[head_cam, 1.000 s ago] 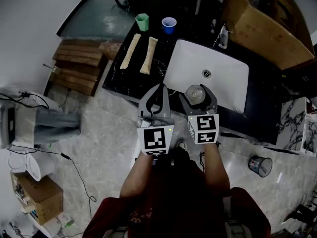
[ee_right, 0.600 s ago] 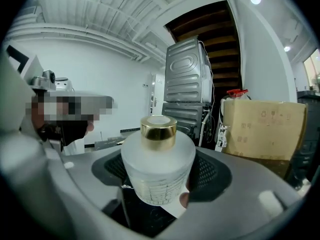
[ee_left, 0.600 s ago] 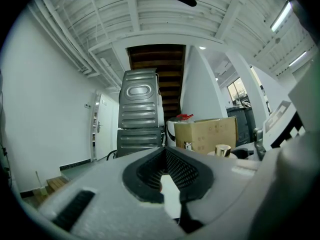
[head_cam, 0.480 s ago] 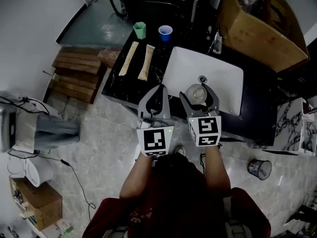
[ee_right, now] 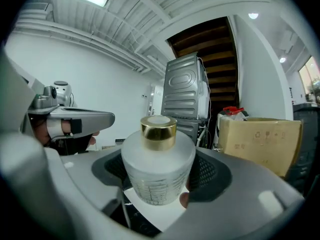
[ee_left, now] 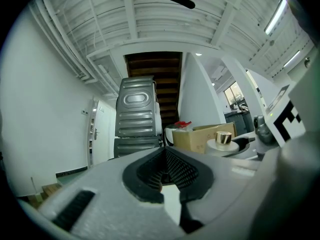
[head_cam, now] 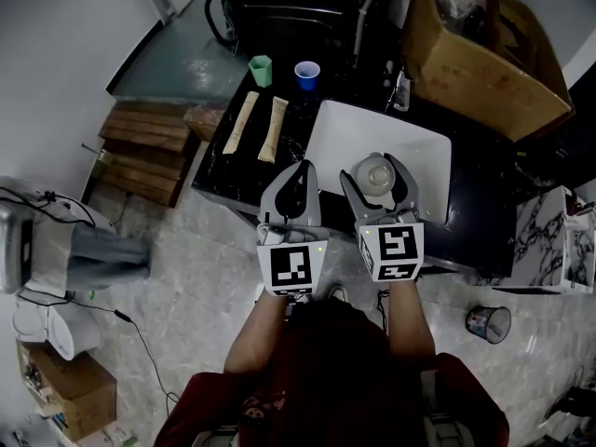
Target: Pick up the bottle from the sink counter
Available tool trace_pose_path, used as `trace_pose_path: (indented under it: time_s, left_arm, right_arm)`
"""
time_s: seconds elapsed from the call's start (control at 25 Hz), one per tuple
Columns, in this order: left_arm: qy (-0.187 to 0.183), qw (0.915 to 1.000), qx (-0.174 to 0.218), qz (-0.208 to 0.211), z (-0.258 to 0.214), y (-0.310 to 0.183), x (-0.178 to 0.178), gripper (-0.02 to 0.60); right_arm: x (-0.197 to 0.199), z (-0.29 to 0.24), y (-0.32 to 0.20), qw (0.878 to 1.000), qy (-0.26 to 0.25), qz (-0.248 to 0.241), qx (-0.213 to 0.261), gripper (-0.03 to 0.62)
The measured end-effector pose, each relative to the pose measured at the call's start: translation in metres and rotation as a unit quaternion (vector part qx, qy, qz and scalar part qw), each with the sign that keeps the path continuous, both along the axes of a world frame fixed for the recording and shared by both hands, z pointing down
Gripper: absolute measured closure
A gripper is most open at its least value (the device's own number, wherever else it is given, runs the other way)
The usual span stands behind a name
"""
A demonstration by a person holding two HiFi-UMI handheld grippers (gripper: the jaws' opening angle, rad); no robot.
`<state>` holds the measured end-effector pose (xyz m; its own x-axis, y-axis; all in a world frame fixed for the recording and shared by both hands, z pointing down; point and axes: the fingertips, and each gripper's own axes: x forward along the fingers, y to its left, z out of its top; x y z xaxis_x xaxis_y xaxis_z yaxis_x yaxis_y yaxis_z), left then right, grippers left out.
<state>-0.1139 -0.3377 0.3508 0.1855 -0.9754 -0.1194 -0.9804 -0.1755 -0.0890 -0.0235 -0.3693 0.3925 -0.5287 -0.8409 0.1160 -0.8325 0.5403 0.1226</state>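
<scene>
A frosted glass bottle (head_cam: 376, 174) with a gold cap stands upright between the fingers of my right gripper (head_cam: 377, 168), which is shut on it, held above the white sink basin (head_cam: 328, 136). In the right gripper view the bottle (ee_right: 159, 170) fills the gap of the right gripper (ee_right: 160, 153), both pads against its round body. My left gripper (head_cam: 295, 173) hangs beside it, shut with nothing in it. The left gripper view shows the left gripper (ee_left: 166, 157) closed and the bottle (ee_left: 223, 143) off to the right.
The black counter (head_cam: 296, 142) carries two long beige packets (head_cam: 243, 123), a green cup (head_cam: 260, 70) and a blue cup (head_cam: 306, 74). A faucet (head_cam: 400, 88) stands behind the basin. A cardboard box (head_cam: 475, 49) sits at the back right, wooden pallets (head_cam: 147, 147) on the left, and a small bin (head_cam: 490, 323) on the floor.
The counter and sink have slid up the head view and look smaller. The bottle stays gripped in my right gripper. Both grippers keep their places side by side.
</scene>
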Motion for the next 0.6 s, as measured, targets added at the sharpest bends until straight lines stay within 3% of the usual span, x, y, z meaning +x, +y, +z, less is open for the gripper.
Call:
trace_pose_path:
  time_s: [0.6]
  left_arm:
    - [0.01, 0.9983, 0.055, 0.013, -0.039, 0.003, 0.006, 0.578]
  right_arm:
    - [0.015, -0.07, 0.016, 0.994, -0.043, 0.029, 0.093, 0.258]
